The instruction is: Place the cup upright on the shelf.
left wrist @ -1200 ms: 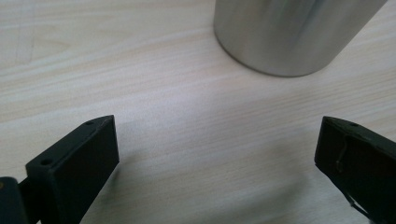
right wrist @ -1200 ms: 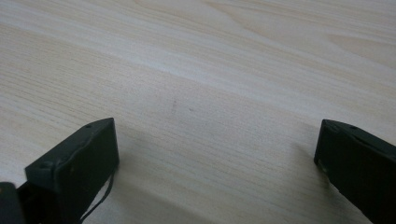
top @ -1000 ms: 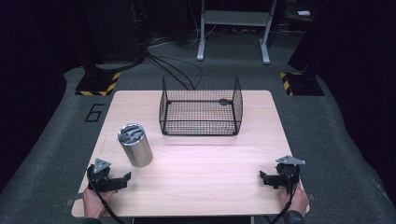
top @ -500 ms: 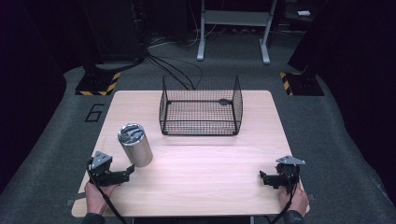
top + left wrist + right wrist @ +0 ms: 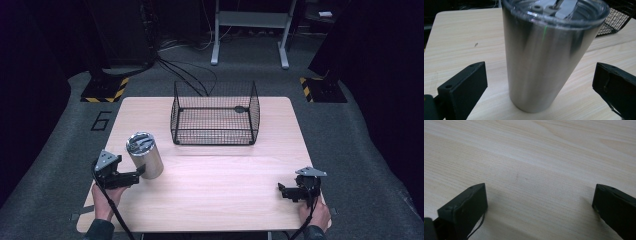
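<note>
- One steel tumbler (image 5: 145, 155), standing upright on the wooden table (image 5: 225, 200) near its left front part, long axis vertical, clear lid (image 5: 556, 10) on top and facing up, narrower base down on the wood
- Leaning slightly in the left gripper view, wide lidded end toward the upper right, merely from the camera's angle
- Left gripper (image 5: 137, 173) just beside the tumbler on its near left, spread wide, with one black jaw to either side of the lower wall and a gap on both sides; gripping nothing
- Well apart from the tumbler, right gripper (image 5: 283, 192) low over the table's right front corner, likewise wide open over bare wood, holding nothing
- Behind the tumbler and to its right, a black wire basket (image 5: 215, 117) at the table's far middle, open side up, not touching the tumbler
</note>
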A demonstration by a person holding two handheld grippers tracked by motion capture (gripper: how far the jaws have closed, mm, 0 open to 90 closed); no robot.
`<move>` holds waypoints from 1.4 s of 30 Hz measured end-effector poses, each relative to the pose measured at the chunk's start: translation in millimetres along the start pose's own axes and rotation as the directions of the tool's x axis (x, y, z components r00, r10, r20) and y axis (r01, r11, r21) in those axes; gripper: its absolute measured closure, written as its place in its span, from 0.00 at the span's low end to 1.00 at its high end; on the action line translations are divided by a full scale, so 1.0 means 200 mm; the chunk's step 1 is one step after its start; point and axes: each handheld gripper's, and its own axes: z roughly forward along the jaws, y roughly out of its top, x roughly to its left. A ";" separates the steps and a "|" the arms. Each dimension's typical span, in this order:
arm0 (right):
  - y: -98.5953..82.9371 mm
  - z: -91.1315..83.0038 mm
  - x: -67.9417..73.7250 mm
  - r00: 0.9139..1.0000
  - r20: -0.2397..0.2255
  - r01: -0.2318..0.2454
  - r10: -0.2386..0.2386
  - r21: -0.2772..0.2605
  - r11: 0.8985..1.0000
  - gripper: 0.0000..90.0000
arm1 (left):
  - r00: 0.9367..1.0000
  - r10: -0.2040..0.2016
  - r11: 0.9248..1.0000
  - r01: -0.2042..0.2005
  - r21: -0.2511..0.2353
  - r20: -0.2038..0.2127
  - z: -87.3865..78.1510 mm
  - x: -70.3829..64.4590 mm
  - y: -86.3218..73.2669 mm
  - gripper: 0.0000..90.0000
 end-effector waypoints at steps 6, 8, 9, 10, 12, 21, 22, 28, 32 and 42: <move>0.00 0.00 0.00 1.000 0.000 0.000 0.000 0.000 1.000 0.00 | 1.000 0.007 1.000 -0.007 -0.012 0.007 0.03 -0.01 0.03 0.00; 0.00 0.00 0.00 1.000 0.000 0.000 0.000 0.000 1.000 0.00 | 1.000 0.003 1.000 -0.003 -0.006 0.005 0.05 -0.01 0.04 0.00; 0.00 0.00 0.00 1.000 0.000 -0.001 0.001 0.000 1.000 0.00 | 1.000 0.005 1.000 -0.005 -0.005 0.007 0.06 -0.01 0.05 0.00; 0.00 0.00 0.00 1.000 0.000 -0.001 0.001 0.000 1.000 0.00 | 1.000 0.005 1.000 -0.005 -0.005 0.007 0.06 -0.01 0.05 0.00; 0.00 0.00 0.00 1.000 0.000 0.001 -0.001 0.000 1.000 0.00 | 1.000 0.017 1.000 -0.018 -0.013 -0.006 0.09 -0.02 0.06 0.00; 0.00 0.00 0.00 1.000 0.000 0.000 0.000 0.000 1.000 0.00 | 0.999 0.033 0.999 -0.032 -0.035 0.011 0.13 -0.04 0.10 0.00; 0.00 0.00 0.00 1.000 0.000 0.001 -0.001 0.000 1.000 0.00 | 0.999 0.034 0.999 -0.034 -0.036 0.009 0.14 -0.04 0.11 0.00; 0.00 0.00 0.00 1.000 0.000 0.001 -0.001 0.000 1.000 0.00 | 0.999 0.026 0.999 -0.025 -0.035 0.025 0.17 -0.02 0.11 0.00; 0.00 0.00 0.00 1.000 0.000 0.001 -0.001 0.000 1.000 0.00 | 0.999 0.031 0.999 -0.030 -0.037 0.028 0.20 -0.01 0.11 0.00; 0.00 0.00 0.00 1.000 0.000 0.001 -0.001 0.000 1.000 0.00 | 0.999 0.051 0.998 -0.051 -0.047 0.008 0.22 -0.03 0.12 0.03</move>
